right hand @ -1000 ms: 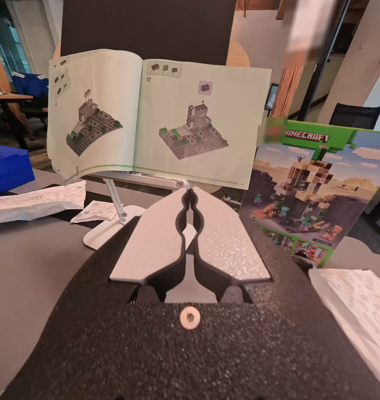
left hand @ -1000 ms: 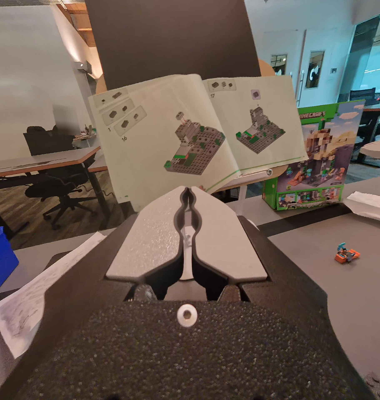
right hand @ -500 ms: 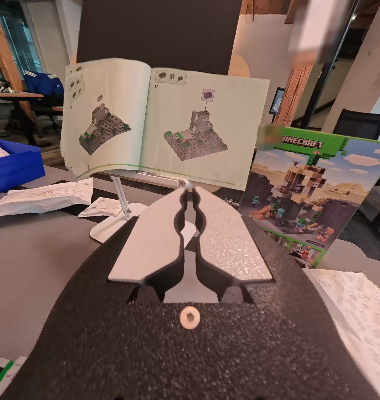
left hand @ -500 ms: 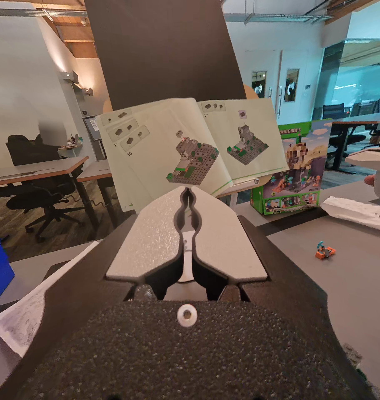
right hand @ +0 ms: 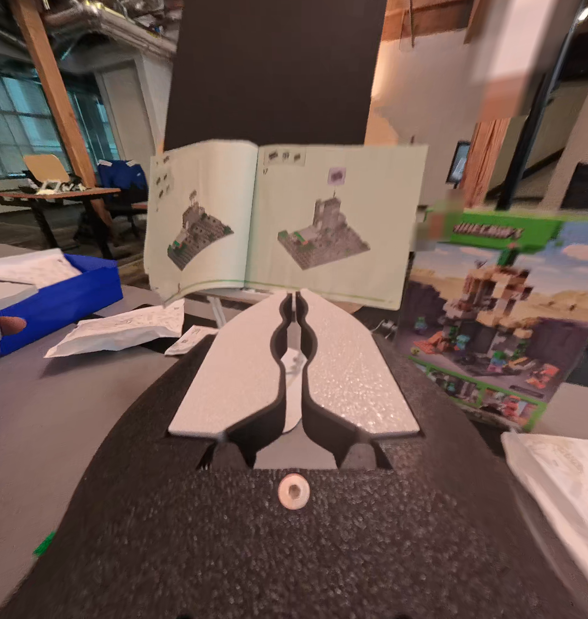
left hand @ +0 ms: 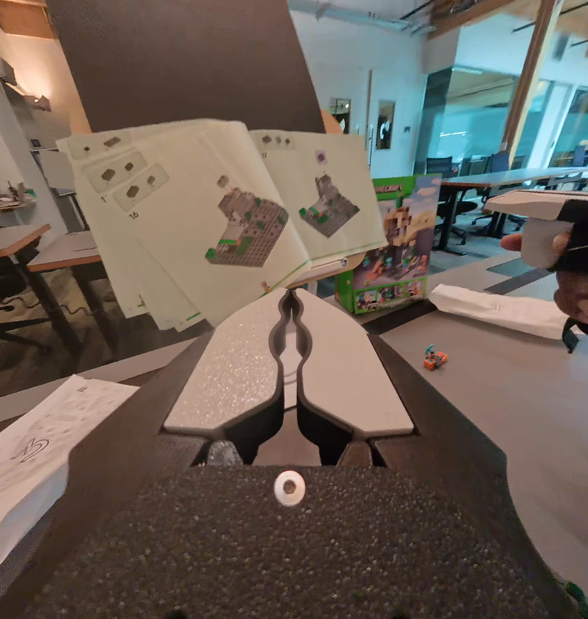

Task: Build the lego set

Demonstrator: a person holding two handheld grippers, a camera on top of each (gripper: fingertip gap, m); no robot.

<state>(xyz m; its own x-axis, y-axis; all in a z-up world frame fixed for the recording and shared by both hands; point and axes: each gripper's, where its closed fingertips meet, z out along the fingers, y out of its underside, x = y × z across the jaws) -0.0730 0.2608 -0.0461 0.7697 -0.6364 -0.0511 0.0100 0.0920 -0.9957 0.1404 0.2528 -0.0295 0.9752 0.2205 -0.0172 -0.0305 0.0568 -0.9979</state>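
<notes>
Now my left gripper is pressed together, its two pale grainy fingers meeting at the tips along a wavy black inner edge, with nothing between them. My right gripper is also together and empty, and its fingers have the same sparkling rough surface; the black body below them is coarse like foam. At twelve o'clock from both grippers stands the open instruction booklet, thin pale green paper with curved pages, resting on a white metal stand. At two o'clock in the right wrist view the glossy cardboard lego box stands upright on the smooth grey table. At ten o'clock there is a blue plastic bin with straight walls, and beside it lie flat, wrinkled white paper bags. Another such bag lies at four o'clock. In the left wrist view a small orange and teal lego piece sits alone on the table at three o'clock, well apart from my fingers. At the edge there my right hand shows.
</notes>
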